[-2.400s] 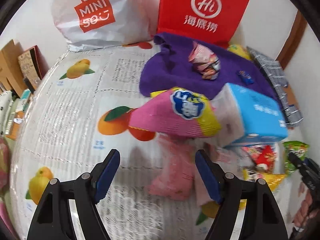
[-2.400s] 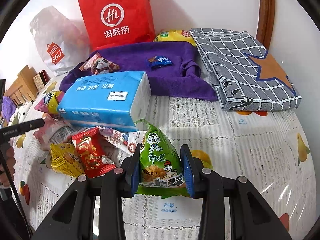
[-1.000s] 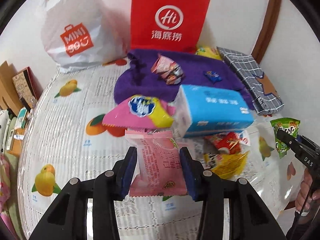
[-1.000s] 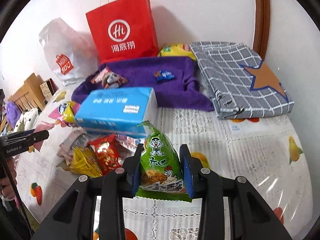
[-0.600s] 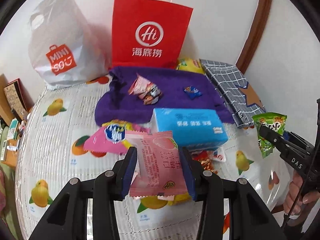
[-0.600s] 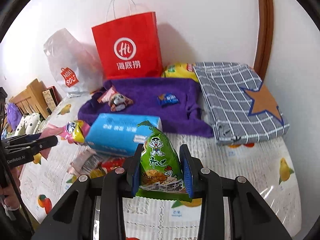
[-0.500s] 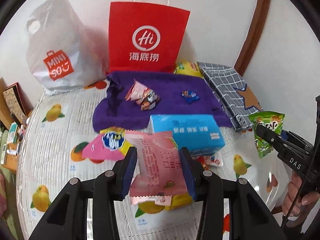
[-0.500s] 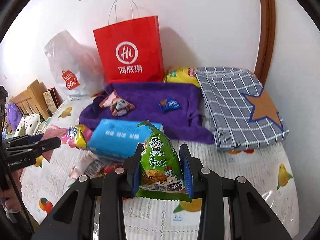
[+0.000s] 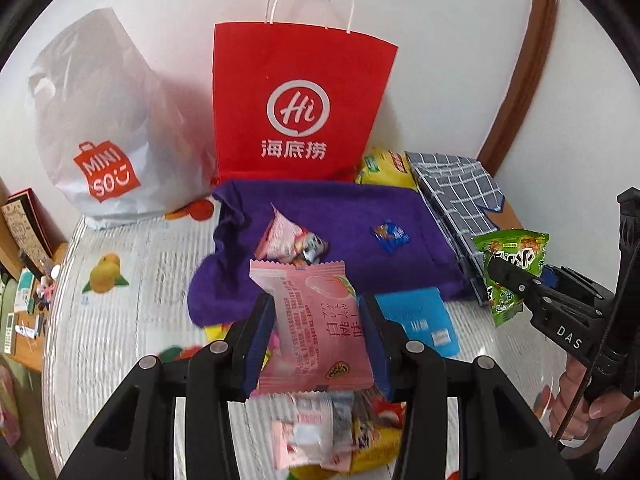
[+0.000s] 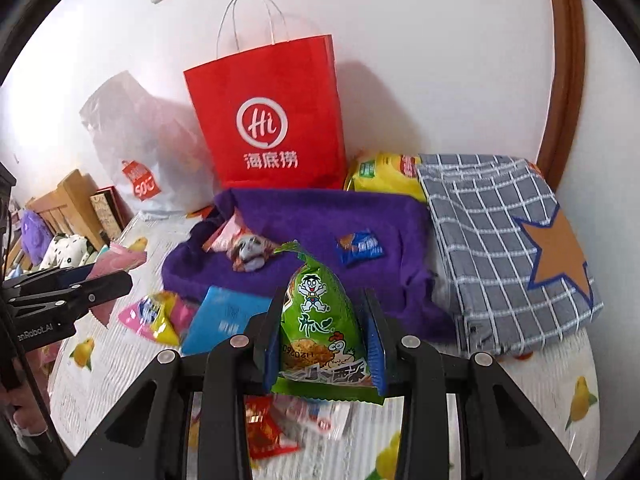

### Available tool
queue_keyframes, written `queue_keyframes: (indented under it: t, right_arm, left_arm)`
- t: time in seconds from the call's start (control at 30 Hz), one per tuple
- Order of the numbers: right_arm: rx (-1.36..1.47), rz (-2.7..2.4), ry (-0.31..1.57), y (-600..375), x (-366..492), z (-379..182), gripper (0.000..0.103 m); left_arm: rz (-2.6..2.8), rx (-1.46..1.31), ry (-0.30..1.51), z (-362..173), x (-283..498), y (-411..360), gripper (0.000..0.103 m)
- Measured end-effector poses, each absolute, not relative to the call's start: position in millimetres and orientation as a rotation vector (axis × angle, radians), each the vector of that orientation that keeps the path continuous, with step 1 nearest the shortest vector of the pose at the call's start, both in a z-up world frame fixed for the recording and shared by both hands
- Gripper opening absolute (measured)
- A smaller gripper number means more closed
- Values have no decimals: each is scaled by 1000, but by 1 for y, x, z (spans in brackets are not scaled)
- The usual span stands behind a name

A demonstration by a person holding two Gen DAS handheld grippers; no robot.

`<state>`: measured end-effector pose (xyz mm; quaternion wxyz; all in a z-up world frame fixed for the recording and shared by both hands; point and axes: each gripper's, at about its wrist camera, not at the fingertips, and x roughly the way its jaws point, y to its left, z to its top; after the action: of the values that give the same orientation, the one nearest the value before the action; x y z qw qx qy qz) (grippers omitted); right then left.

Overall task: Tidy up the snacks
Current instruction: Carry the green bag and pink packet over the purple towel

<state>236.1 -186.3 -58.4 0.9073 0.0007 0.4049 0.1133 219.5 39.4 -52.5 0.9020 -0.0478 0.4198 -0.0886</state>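
At the lower centre of the left wrist view, the left gripper is clamped on a pink packet, flat, with a peach picture and a crimped top edge, held above the table. In the right wrist view, the right gripper at lower centre pinches a puffy green packet with a cartoon boy and chicken. Behind stand a red bag and a purple towel carrying a small blue sweet.

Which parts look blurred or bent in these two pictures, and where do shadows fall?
Left wrist view: the loose snacks below the tongs are smeared, and the door frame bows.
Right wrist view: the red bag throws a soft shadow on the wall, and the red packet is blurred.
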Motion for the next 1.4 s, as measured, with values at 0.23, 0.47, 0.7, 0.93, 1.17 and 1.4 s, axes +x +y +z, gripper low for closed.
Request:
queue_keyframes:
  t: [0.23, 0.47, 0.7, 0.93, 1.17, 1.4]
  right_arm:
    - [12, 229, 837, -181, 280, -56, 35]
    - [22, 215, 816, -181, 317, -50, 35]
    - [23, 222, 814, -179, 349, -52, 35]
    - [-2, 219, 832, -177, 373, -71, 35]
    - [-40, 188, 902, -180, 395, -106, 35]
    - [-63, 186, 945, -184, 403, -124, 35]
  left_arm:
    - [-171, -82, 859, -45, 252, 41, 42]
    - [-168, -78, 850, -44, 289, 38, 42]
    - [-171, -84, 849, -47, 324, 38, 42]
    - [-157, -96, 864, -71, 350, 46, 42]
    - [-135, -106, 898, -91, 364, 55, 42]
    - [-133, -114, 937, -107, 373, 60, 42]
